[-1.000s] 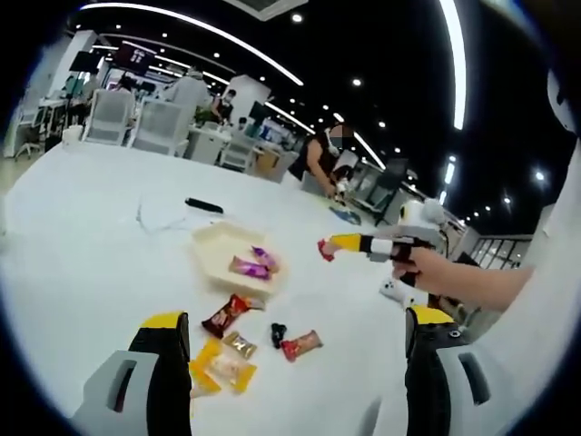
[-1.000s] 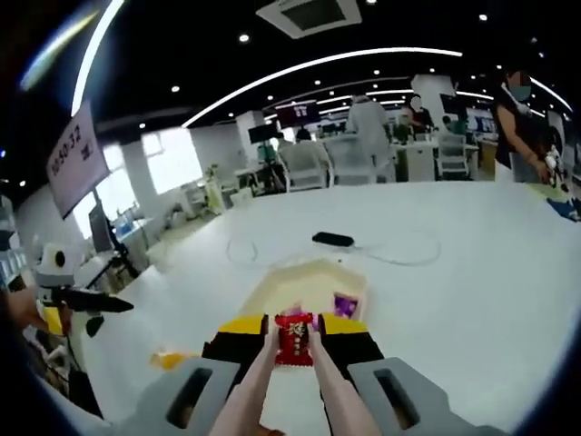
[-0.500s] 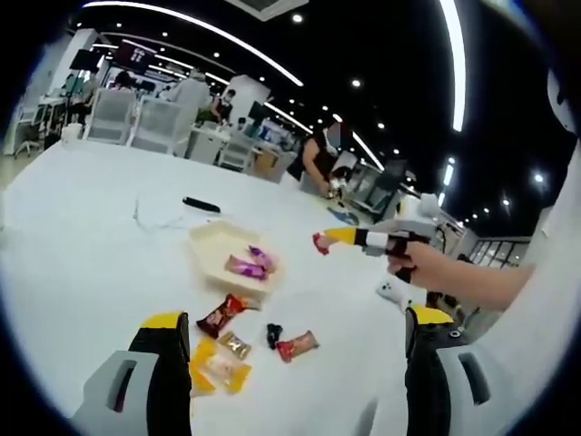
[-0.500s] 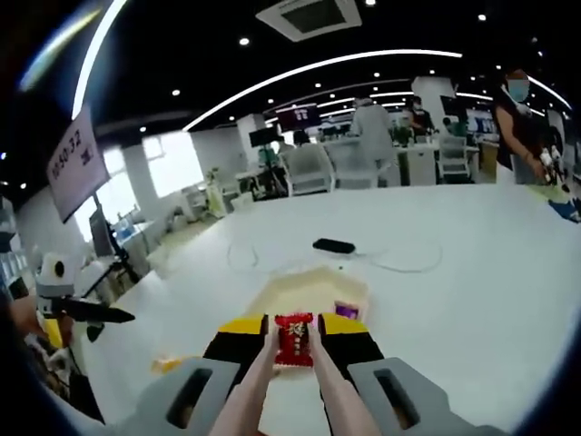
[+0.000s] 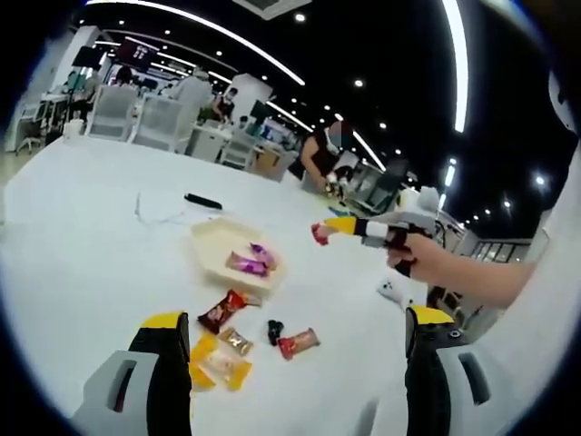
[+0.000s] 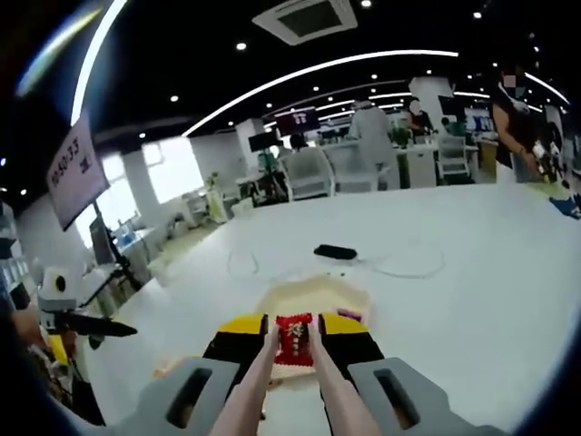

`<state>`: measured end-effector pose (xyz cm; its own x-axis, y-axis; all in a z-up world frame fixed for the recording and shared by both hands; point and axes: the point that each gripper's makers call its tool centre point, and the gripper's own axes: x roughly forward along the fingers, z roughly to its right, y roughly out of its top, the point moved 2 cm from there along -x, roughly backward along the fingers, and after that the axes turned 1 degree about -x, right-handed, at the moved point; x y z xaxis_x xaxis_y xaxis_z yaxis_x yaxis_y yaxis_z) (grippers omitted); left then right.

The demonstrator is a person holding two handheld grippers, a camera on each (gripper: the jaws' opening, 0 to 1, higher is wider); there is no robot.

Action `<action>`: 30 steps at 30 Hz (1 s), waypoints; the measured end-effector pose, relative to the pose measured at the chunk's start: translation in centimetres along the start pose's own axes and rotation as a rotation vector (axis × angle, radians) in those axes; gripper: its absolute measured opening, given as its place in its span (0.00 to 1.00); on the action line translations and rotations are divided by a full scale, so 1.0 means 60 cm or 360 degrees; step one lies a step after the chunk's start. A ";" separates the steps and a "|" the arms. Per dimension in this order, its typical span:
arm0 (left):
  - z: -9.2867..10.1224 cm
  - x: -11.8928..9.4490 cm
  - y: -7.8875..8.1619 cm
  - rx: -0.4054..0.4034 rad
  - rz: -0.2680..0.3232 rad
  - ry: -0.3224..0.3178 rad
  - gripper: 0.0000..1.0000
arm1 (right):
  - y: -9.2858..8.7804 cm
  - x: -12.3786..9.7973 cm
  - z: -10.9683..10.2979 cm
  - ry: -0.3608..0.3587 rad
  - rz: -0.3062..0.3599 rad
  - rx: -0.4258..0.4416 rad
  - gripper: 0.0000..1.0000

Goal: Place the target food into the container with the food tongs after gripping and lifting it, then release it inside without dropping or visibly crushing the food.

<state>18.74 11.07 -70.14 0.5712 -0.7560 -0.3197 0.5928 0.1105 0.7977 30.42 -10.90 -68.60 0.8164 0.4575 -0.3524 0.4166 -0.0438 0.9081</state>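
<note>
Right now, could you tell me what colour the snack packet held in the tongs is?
The snack packet is red with pale markings, seen best in the right gripper view, pinched by the tongs.

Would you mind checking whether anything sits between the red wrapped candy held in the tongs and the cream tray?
Nothing visible does. The red wrapped candy hangs pinched in the right gripper, with the cream tray open just beyond and below it.

Ceiling: was dark, with long light strips and round spotlights.
Furniture: white chairs and desks stood far.
Window: a bright window glowed far left.
</note>
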 end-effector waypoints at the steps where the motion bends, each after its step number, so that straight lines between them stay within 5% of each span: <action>1: 0.000 0.000 -0.001 -0.0002 0.0000 0.0000 0.99 | 0.001 0.001 0.000 0.0001 0.0003 0.0004 0.21; 25: 0.012 0.010 -0.014 -0.0010 -0.0044 -0.0030 0.99 | 0.023 0.012 0.009 -0.0013 0.0055 -0.0045 0.21; 30: 0.004 0.011 -0.014 -0.0023 -0.0050 -0.0027 0.99 | 0.033 0.021 0.009 -0.0016 0.0106 0.0051 0.21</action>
<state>18.47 10.34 -70.90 0.5425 -0.7702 -0.3354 0.6184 0.0960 0.7799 32.49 -10.86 -67.39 0.8466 0.4435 -0.2942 0.3737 -0.1020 0.9219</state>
